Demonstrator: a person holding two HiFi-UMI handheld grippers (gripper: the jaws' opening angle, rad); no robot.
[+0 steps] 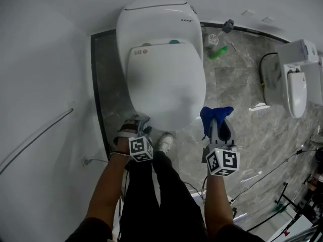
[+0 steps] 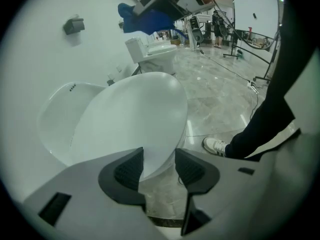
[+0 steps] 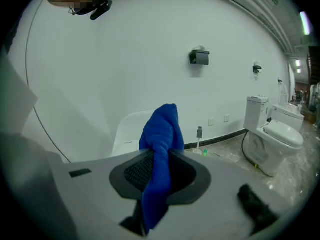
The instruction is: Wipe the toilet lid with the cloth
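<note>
The white toilet (image 1: 156, 24) stands against the wall with its lid (image 1: 164, 82) down. In the left gripper view the lid (image 2: 130, 119) fills the middle, and its front edge lies between the jaws. My left gripper (image 1: 140, 121) (image 2: 159, 156) is open at that front left edge, and its pads do not press on it. To the right of the bowl, my right gripper (image 1: 218, 122) (image 3: 160, 159) is shut on a blue cloth (image 1: 214, 115) (image 3: 161, 129), held off the lid. The cloth (image 2: 145, 20) also shows above the lid in the left gripper view.
A white wall (image 1: 45, 84) runs close on the left. A second toilet (image 1: 295, 79) (image 3: 272, 134) stands at the right. A green bottle (image 1: 218, 52) and cables (image 1: 262, 180) lie on the marble floor. The person's shoe (image 1: 164, 142) is at the bowl's front.
</note>
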